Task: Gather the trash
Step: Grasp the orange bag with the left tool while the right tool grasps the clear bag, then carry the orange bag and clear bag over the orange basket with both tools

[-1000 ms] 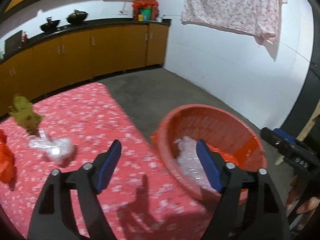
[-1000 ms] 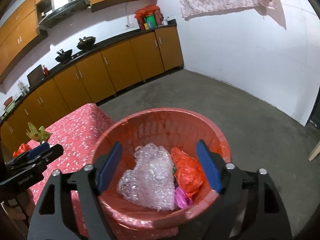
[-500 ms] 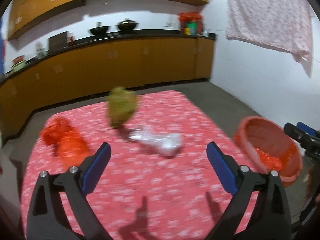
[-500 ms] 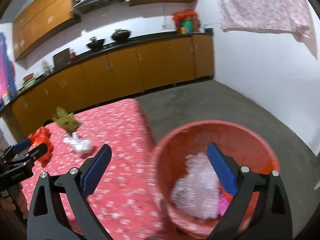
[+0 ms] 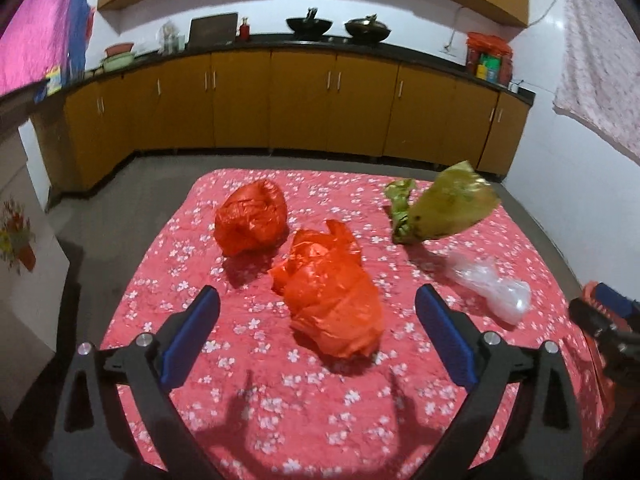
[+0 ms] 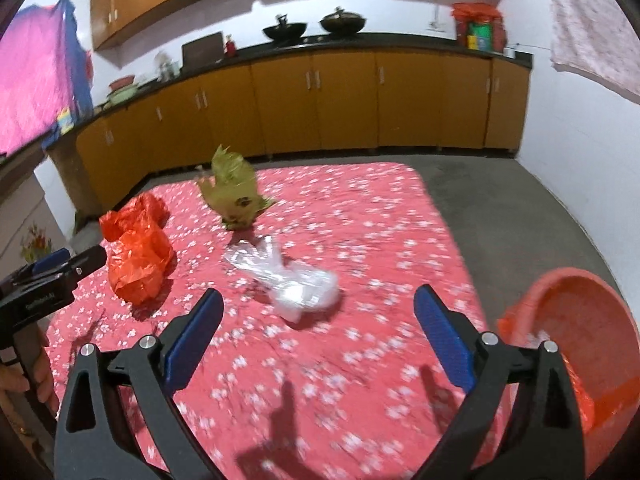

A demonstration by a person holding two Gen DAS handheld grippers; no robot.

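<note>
On the table with a red flowered cloth (image 5: 320,412) lie a crumpled orange-red plastic bag (image 5: 332,300), a second red bag (image 5: 250,218) behind it, a green wrapper (image 5: 444,206) and a clear plastic bag (image 5: 492,288). My left gripper (image 5: 316,334) is open and empty, just short of the nearer red bag. My right gripper (image 6: 318,334) is open and empty, facing the clear bag (image 6: 288,280). The red bag (image 6: 138,254) and green wrapper (image 6: 234,190) lie beyond. The red bin (image 6: 588,344) stands at the table's right edge.
Orange kitchen cabinets (image 5: 280,100) with a dark counter run along the far wall. Grey floor (image 6: 520,200) surrounds the table. A patterned cloth (image 5: 600,60) hangs on the right wall. The left gripper shows at the left of the right wrist view (image 6: 48,280).
Both grippers have swung left, away from the red bin and toward the trash on the table. Both stay open and empty.
</note>
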